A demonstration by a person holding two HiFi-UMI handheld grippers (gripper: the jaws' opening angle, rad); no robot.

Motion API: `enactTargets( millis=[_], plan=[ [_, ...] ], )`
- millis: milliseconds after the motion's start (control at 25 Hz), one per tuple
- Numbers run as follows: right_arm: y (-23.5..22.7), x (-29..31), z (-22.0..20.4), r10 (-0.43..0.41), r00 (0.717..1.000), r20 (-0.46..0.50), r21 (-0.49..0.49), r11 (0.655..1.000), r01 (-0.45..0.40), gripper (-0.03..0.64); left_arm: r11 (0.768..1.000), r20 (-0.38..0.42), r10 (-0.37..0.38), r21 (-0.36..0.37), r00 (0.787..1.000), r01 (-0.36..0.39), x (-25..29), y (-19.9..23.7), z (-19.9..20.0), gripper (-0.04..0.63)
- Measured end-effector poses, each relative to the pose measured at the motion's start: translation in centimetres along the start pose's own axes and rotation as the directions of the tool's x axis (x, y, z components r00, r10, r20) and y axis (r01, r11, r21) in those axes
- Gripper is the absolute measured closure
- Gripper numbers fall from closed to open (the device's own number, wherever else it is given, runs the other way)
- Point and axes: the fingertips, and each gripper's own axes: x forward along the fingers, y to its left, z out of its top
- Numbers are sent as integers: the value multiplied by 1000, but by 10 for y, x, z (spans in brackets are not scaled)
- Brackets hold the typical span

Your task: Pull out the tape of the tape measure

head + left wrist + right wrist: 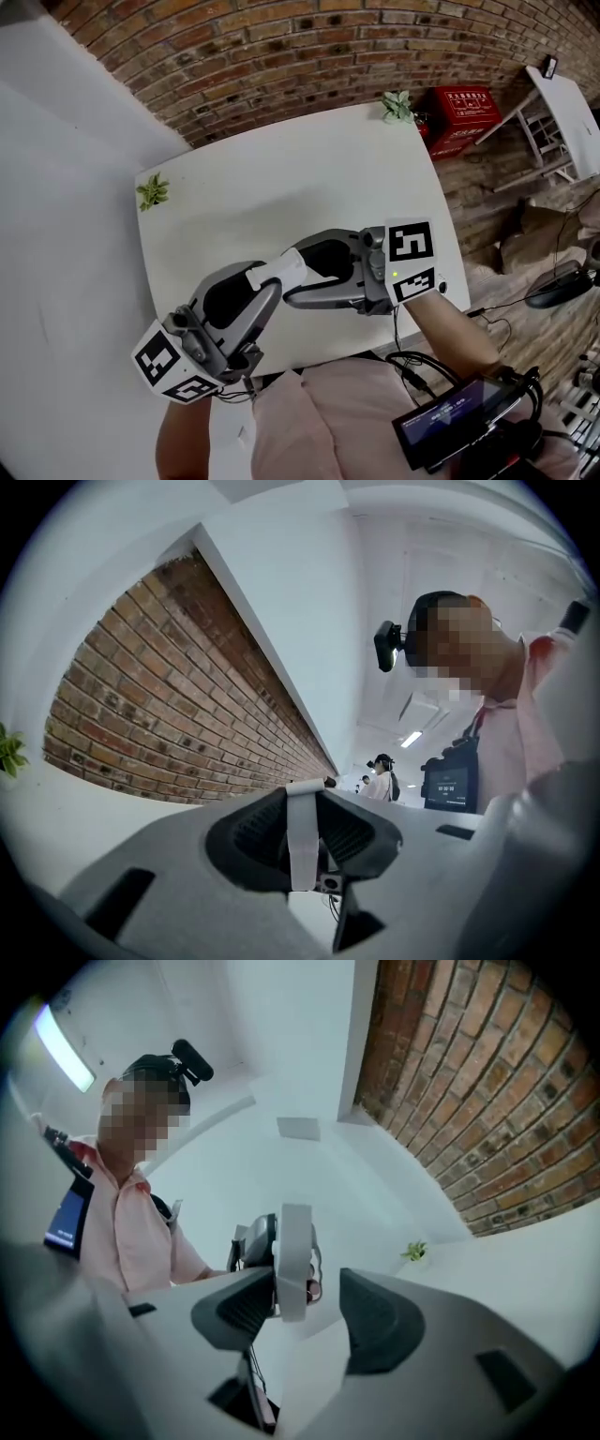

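A small white tape measure [278, 273] hangs above the white table [281, 178], near its front edge. My left gripper [265, 289] reaches up from the lower left and is shut on it; in the left gripper view the tape measure [300, 841] shows edge-on as a narrow white strip pinched between the dark pads. My right gripper [300, 278] comes in from the right with its jaws around the same piece. In the right gripper view the white tape measure [293, 1260] lies against the left pad [246, 1309], with a clear gap to the right pad; that gripper [314, 1309] stands open.
Two small green plants [153, 191] [397, 106] stand at the table's far corners. A brick wall runs behind. A red crate [459, 120] and a white chair [555, 111] stand on the floor at the right. A screen device [455, 417] hangs at the person's waist.
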Motion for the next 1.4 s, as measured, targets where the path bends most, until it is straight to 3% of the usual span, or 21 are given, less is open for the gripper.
enactTargets(
  millis=[440, 960, 1000, 1080, 1160, 1280, 1400],
  plan=[
    [13, -5, 2, 85, 996, 17, 17, 996, -85, 474, 999, -24, -36, 26, 999, 36, 4, -4, -6, 494],
    [19, -9, 6, 90, 996, 21, -30, 996, -89, 515, 999, -22, -50, 7, 999, 50, 8, -7, -7, 488],
    [19, -10, 7, 83, 996, 28, -38, 996, -82, 516, 999, -23, -47, -1, 999, 47, 8, -8, -8, 463],
    [19, -12, 8, 72, 996, 46, -49, 996, -70, 517, 998, -30, -53, -17, 998, 52, 7, -10, -9, 323],
    [17, -16, 9, 58, 996, 62, -57, 997, -54, 517, 998, -33, -51, -22, 998, 50, 6, -11, -11, 266],
    [11, -20, 7, 17, 998, 67, -90, 996, -11, 517, 999, 0, -3, -51, 1000, 3, 2, -5, -5, 249],
    [-2, -21, -1, -70, 996, 64, -177, 981, 80, 517, 983, 54, 133, -131, 990, -125, -8, 19, 1, 288]
  ],
)
